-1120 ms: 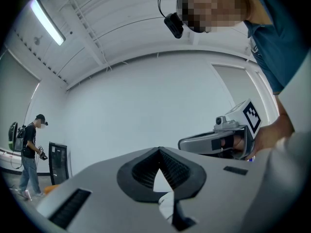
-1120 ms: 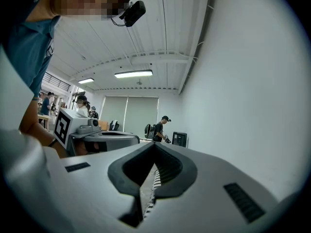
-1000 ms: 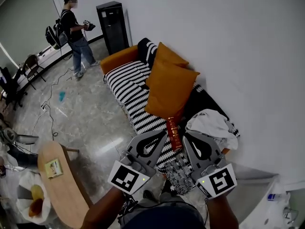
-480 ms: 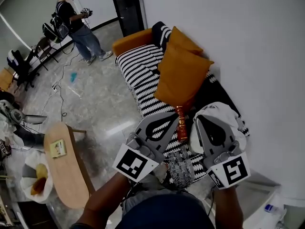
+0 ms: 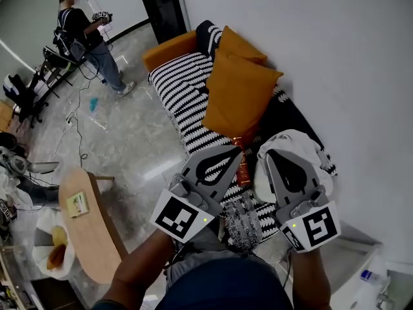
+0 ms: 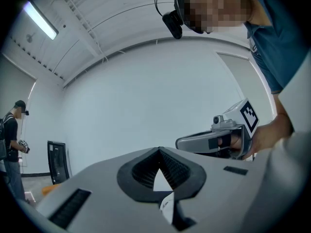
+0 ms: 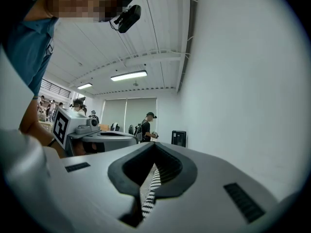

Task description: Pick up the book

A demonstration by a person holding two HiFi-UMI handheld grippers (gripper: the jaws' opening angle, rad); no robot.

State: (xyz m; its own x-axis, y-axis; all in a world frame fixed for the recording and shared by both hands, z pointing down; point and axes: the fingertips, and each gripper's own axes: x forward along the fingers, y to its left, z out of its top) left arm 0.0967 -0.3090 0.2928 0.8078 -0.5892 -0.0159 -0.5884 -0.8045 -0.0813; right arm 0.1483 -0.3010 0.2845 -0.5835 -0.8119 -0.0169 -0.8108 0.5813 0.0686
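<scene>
**Both Grippers Closed and Empty; Book on Sofa**

Left gripper [image 5: 222,157] and right gripper [image 5: 279,163]: jaws together, nothing held, set side by side. The book [image 5: 243,168] shows between them. It lies on the sofa [image 5: 184,95] seat toward its near end, at the orange cushion's [image 5: 239,99] lower corner, just beside the white cloth [image 5: 293,144].

Sofa [image 5: 177,92] runs centre frame, with a black-and-white striped cover and an orange arm at its upper-left end. On it: two orange cushions [image 5: 240,92] leaning on the back, book [image 5: 243,168] just below them, white cloth [image 5: 293,146] heaped to the right.
</scene>
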